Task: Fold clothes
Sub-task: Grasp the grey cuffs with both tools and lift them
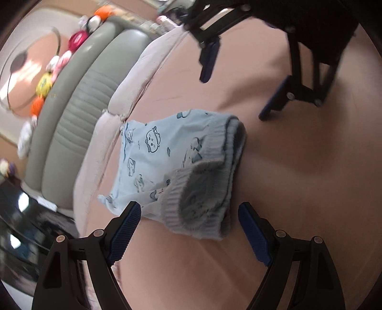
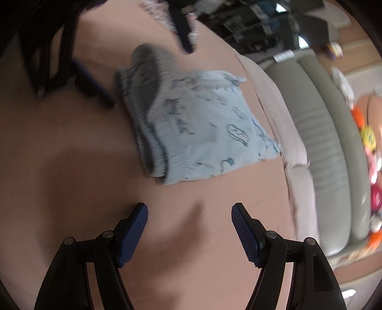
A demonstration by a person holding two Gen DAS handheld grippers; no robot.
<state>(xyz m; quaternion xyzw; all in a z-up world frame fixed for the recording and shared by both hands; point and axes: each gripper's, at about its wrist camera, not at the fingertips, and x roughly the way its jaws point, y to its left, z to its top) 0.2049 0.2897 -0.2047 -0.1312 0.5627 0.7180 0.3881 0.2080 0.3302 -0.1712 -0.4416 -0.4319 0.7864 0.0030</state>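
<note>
We see the folded garment (image 1: 172,167) lying on the bed (image 1: 298,190), pale blue with dark cartoon prints and grey ribbed cuffs or waistband bunched at one end. It sits near the bed's edge, just beside the pillow (image 1: 133,90) along the grey padded headboard (image 1: 71,133).

Left gripper (image 1: 188,236): jaws wide, holding nothing. In the left wrist view the ribbed end of the garment lies between and just ahead of the blue pads (image 1: 125,235); we cannot tell if the left pad touches the fabric.

Right gripper (image 2: 189,235): jaws wide, nothing in them, over bare sheet, garment (image 2: 198,124) ahead and apart from the tips. The right gripper also shows in the left wrist view (image 1: 241,78), on the far side of the garment, clear of it.

In the right wrist view the left gripper (image 2: 143,59) appears blurred, at the garment's ribbed end.

Plush toys (image 1: 45,81) line the top of the headboard, pink, yellow, orange and white. Dark clutter (image 2: 250,21) past the bed, too blurred to name.
</note>
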